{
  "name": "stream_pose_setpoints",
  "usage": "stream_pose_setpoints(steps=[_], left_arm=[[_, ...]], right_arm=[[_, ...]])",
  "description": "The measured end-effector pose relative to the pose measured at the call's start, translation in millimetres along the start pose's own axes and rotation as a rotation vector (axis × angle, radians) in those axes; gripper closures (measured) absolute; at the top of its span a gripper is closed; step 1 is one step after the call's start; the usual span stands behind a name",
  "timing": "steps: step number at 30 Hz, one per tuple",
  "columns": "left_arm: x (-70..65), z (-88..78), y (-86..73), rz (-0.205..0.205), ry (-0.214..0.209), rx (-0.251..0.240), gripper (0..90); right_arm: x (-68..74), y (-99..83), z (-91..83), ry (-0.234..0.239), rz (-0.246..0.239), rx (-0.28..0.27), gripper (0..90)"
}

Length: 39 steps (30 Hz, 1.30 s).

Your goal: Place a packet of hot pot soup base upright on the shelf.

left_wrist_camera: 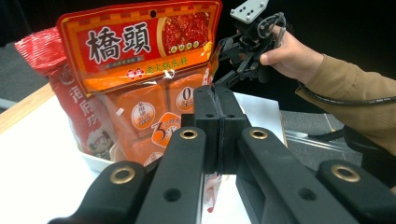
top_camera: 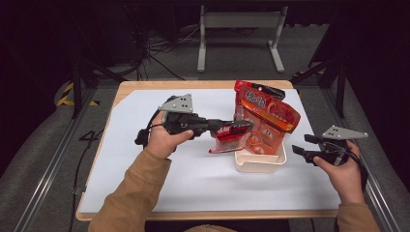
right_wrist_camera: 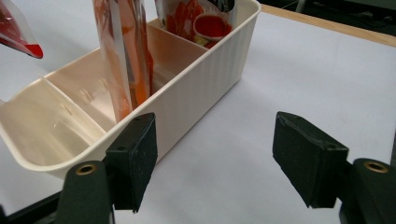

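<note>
So the left gripper (top_camera: 240, 126) is clamped tight on a small red packet (top_camera: 226, 140), holding it in the air just left of the bin (top_camera: 259, 163), over the white mat (top_camera: 193, 183). In the left gripper view its jaws are pressed together with the packet's edge pinched between them. The right gripper (top_camera: 300, 148) sits just right of the bin, jaws spread wide, nothing in them. Standing in the bin: a big orange bag (top_camera: 267, 123) in the middle section, a red bag (top_camera: 256, 89) behind it. The bin's near section (right_wrist_camera: 42, 126) is bare.
</note>
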<state>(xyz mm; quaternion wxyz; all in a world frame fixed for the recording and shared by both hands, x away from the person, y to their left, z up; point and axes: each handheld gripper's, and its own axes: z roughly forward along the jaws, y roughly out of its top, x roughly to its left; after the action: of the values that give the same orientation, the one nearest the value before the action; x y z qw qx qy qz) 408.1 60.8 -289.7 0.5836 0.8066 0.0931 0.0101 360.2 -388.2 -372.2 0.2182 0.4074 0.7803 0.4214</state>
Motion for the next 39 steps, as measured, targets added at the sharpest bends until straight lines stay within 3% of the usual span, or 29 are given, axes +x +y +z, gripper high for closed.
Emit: stream_pose_setpoints(steps=[15,24,28,39], left_arm=[[0.4,29.6,7.1,0.007,-0.043,-0.017,89.8],[-5.5,47.5,10.3,0.055,-0.045,-0.034,89.8],[-7.3,54.8,11.9,0.054,-0.062,-0.055,89.8],[-10.9,72.7,14.3,0.073,-0.062,-0.057,89.8]], right_arm=[[-1.1,0.4,-2.6,0.009,0.009,-0.011,32.7],[-2.1,0.1,-4.3,0.009,0.013,-0.014,32.7],[-1.9,0.2,-4.4,0.011,0.013,-0.015,32.5],[-3.0,-0.2,-5.8,0.011,0.017,-0.022,32.5]])
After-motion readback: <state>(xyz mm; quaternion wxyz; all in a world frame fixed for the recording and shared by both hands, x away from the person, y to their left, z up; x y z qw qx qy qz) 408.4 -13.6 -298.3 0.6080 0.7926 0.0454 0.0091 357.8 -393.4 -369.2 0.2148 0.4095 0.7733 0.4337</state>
